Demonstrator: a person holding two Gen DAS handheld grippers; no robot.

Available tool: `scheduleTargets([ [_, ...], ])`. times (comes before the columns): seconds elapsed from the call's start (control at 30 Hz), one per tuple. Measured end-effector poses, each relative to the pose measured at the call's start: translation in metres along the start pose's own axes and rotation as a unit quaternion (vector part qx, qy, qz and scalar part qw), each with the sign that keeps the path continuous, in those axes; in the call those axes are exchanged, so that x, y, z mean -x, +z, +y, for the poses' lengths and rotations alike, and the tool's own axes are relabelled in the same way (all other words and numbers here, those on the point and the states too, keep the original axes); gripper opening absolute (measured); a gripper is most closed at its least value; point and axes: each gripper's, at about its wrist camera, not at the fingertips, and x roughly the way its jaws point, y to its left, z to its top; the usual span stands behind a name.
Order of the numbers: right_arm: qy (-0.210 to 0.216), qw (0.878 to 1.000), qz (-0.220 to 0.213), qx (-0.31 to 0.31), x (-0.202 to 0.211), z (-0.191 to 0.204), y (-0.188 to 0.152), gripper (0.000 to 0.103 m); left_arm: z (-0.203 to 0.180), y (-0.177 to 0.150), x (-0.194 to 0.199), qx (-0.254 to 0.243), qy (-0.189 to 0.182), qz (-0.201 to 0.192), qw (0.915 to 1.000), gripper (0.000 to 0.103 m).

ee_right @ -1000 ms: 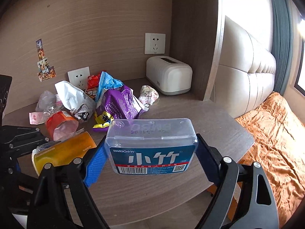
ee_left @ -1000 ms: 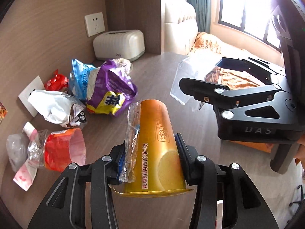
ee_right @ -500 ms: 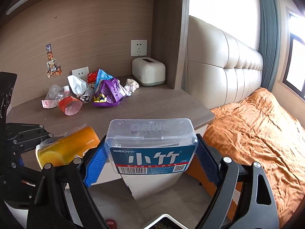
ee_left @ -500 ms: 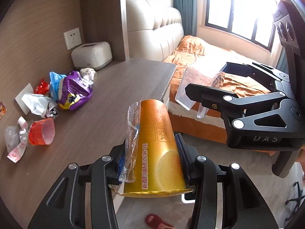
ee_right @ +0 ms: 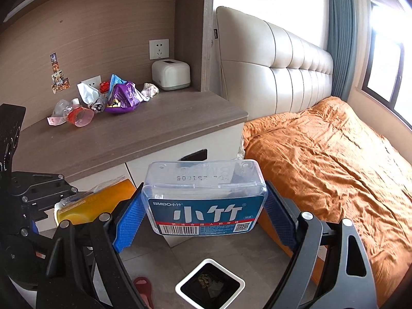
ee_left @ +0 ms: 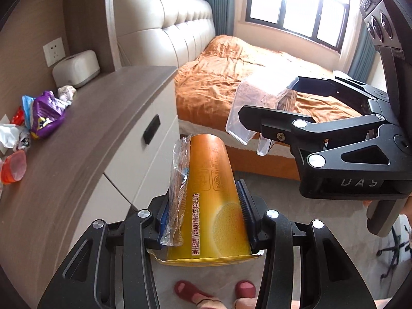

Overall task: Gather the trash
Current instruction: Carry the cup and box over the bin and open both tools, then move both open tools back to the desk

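My left gripper [ee_left: 206, 206] is shut on an orange paper cup [ee_left: 211, 200] with a clear wrapper along its left side; the cup also shows in the right wrist view [ee_right: 85, 203]. My right gripper [ee_right: 206, 206] is shut on a clear plastic box with a blue label [ee_right: 206, 198]; the box also shows in the left wrist view [ee_left: 260, 108]. Both are held in the air above the floor, off the cabinet. A white-rimmed trash bin [ee_right: 209, 287] stands on the floor below the box. More trash [ee_right: 121, 97] lies on the cabinet top.
A wooden-topped cabinet [ee_right: 154, 126] with drawers stands to the left, with a white tissue box [ee_right: 171, 74] at its back. A bed with an orange cover [ee_right: 334, 159] lies to the right. Red slippers [ee_left: 185, 289] are on the floor.
Both grippers have pulled back from the cabinet top and away from the trash pile, still holding the cup and the box. The floor, bed and trash bin have come into view.
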Motion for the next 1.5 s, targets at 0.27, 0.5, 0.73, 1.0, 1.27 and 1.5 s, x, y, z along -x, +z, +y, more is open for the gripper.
scheduleTargets([
  [0.27, -0.017, 0.999, 0.032, -0.024, -0.012, -0.017, -0.046, 0.086, -0.026, -0.025, -0.043, -0.018, -0.043, 0.031, 0.9984, 0.044],
  [0.5, -0.029, 0.996, 0.08, -0.042, -0.055, -0.029, -0.111, 0.086, -0.041, -0.066, -0.113, -0.034, -0.073, 0.075, 0.9939, 0.044],
  [0.73, -0.031, 0.988, 0.128, -0.075, -0.102, -0.047, -0.178, 0.091, -0.05, -0.109, -0.188, -0.025, -0.096, 0.108, 0.9891, 0.096],
  [1.0, -0.055, 0.976, 0.163, -0.133, -0.14, -0.075, -0.23, 0.099, -0.045, -0.137, -0.24, -0.014, -0.085, 0.119, 0.9892, 0.098],
  [1.27, -0.065, 0.978, 0.154, -0.128, -0.122, -0.068, -0.2, 0.099, -0.031, -0.118, -0.212, -0.005, -0.074, 0.108, 0.9913, 0.098],
  [1.5, -0.066, 0.985, 0.122, -0.106, -0.092, -0.05, -0.15, 0.099, -0.01, -0.078, -0.16, 0.015, -0.058, 0.068, 0.9959, 0.098],
])
